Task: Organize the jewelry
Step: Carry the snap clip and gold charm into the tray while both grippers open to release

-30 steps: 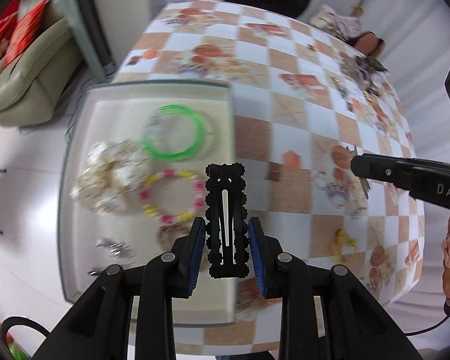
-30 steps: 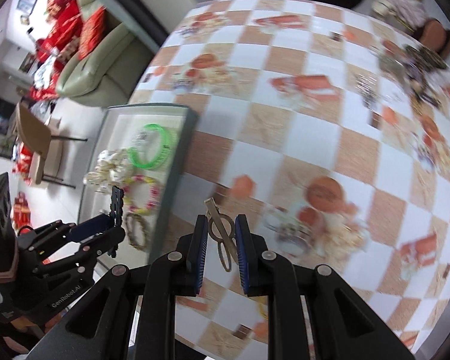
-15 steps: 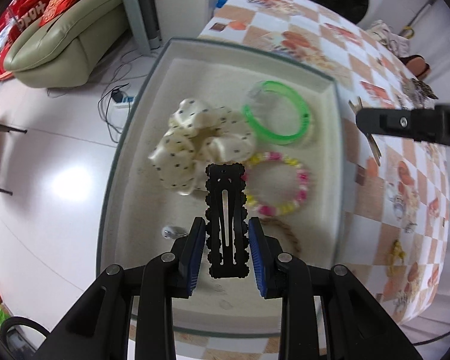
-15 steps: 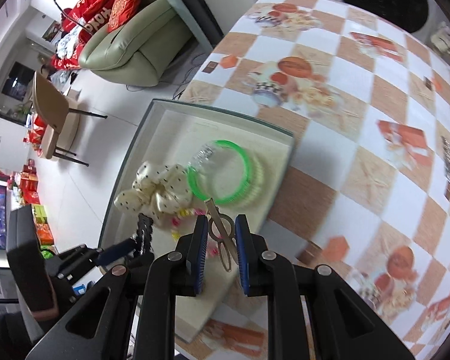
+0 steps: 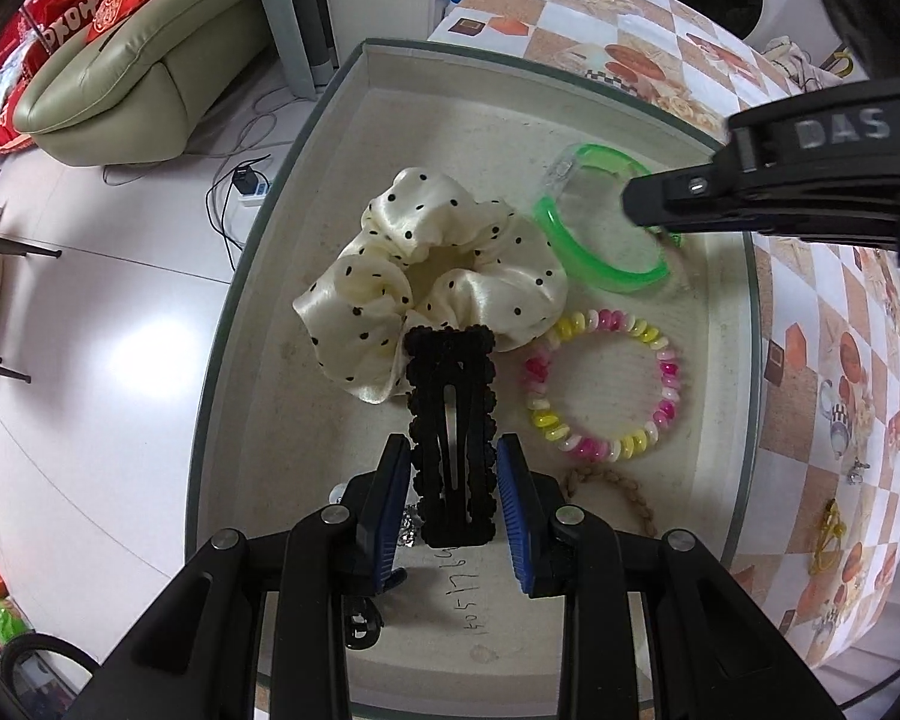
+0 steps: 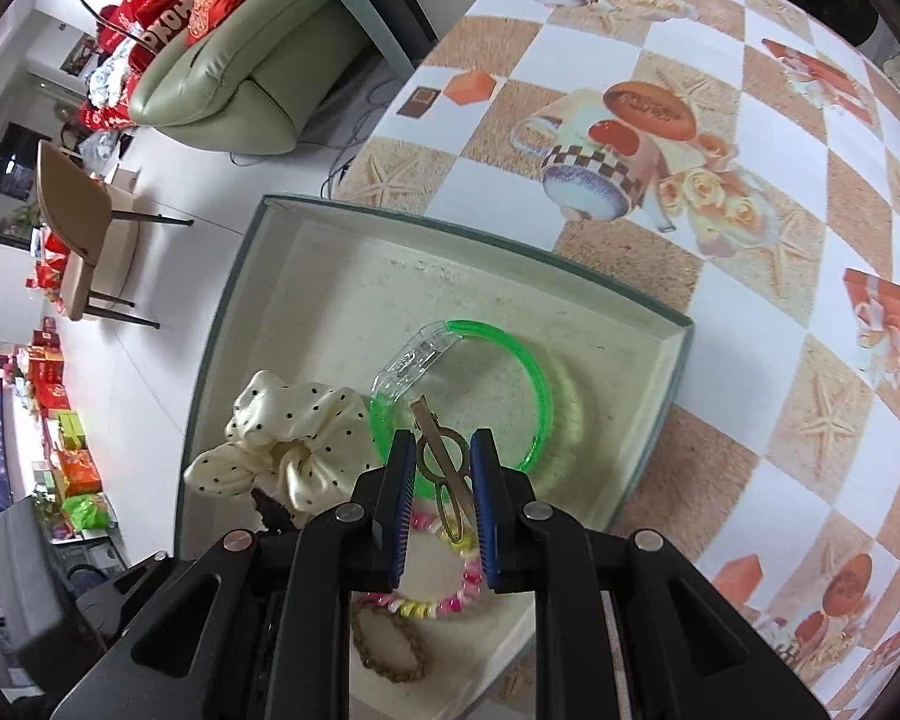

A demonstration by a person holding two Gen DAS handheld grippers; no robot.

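My left gripper (image 5: 453, 492) is shut on a black scalloped hair clip (image 5: 452, 432), held over the near half of a cream tray (image 5: 258, 396). In the tray lie a dotted cream scrunchie (image 5: 426, 270), a green bangle (image 5: 600, 222), a pink-and-yellow bead bracelet (image 5: 600, 384) and a braided tan ring (image 5: 618, 492). My right gripper (image 6: 441, 495) is shut on a thin gold hair clip (image 6: 447, 468), hanging over the green bangle (image 6: 510, 384) beside the scrunchie (image 6: 288, 444). Its black body (image 5: 780, 180) crosses the left wrist view at upper right.
The tray sits at the edge of a table with a checkered orange-and-white cloth (image 6: 720, 120). Small yellow and silver trinkets (image 5: 828, 534) lie on the cloth at right. Beyond the edge are white floor, a green sofa (image 5: 126, 78) and a chair (image 6: 78, 228).
Both grippers have moved left and down from over the cloth to over the tray, each keeping its clip. The right gripper now hangs above the green bangle.
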